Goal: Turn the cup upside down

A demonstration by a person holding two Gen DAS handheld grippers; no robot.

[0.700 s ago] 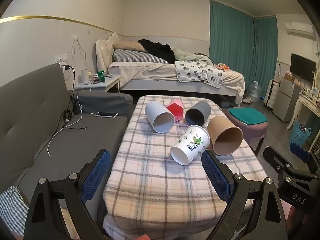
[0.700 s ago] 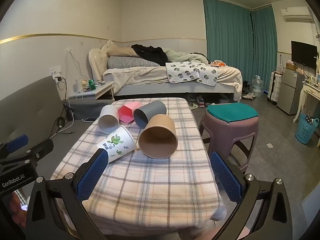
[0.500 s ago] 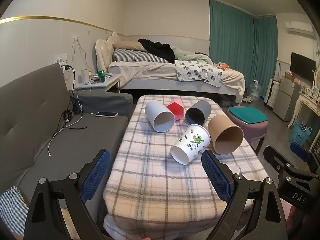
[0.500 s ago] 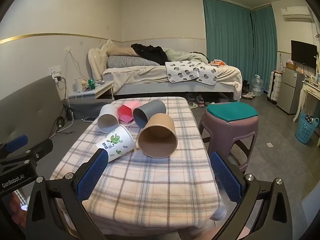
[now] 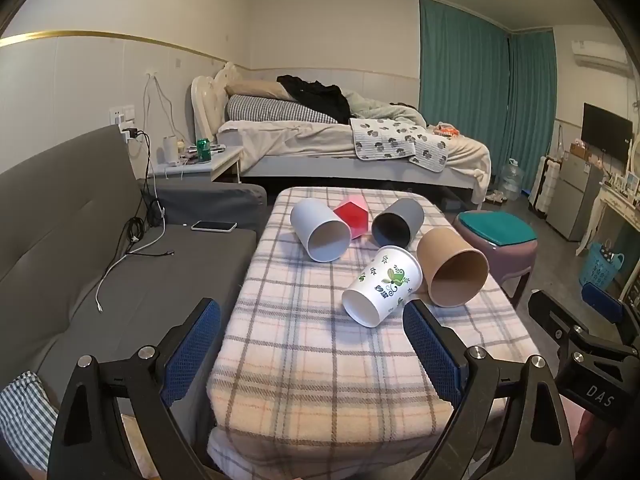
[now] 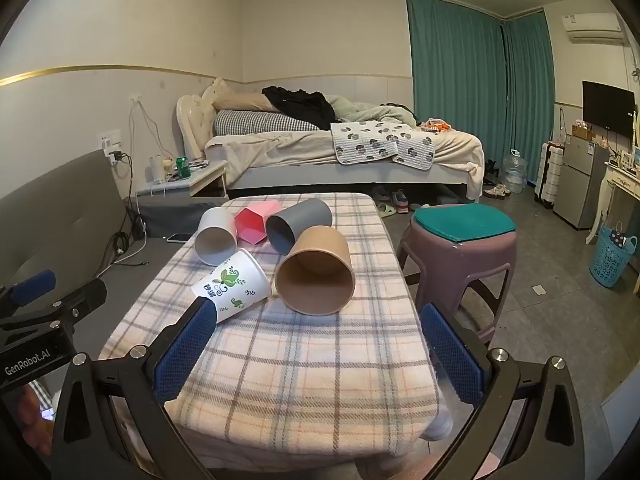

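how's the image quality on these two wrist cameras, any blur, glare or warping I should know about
Left wrist view: sharp, dim even room light, no glare; fisheye bends the gold wall stripe and blacks out the corners; soft shadows under the floral cup. Right wrist view: equally sharp, same barrel warp; the brown cup is clear and the open right gripper frames the bottom edge.

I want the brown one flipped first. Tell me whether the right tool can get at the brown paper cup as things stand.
Probably yes. The right tool is open and empty, facing the brown paper cup, which lies on its side with bare plaid tablecloth between them. The floral paper cup lies close beside it, which could crowd one finger.
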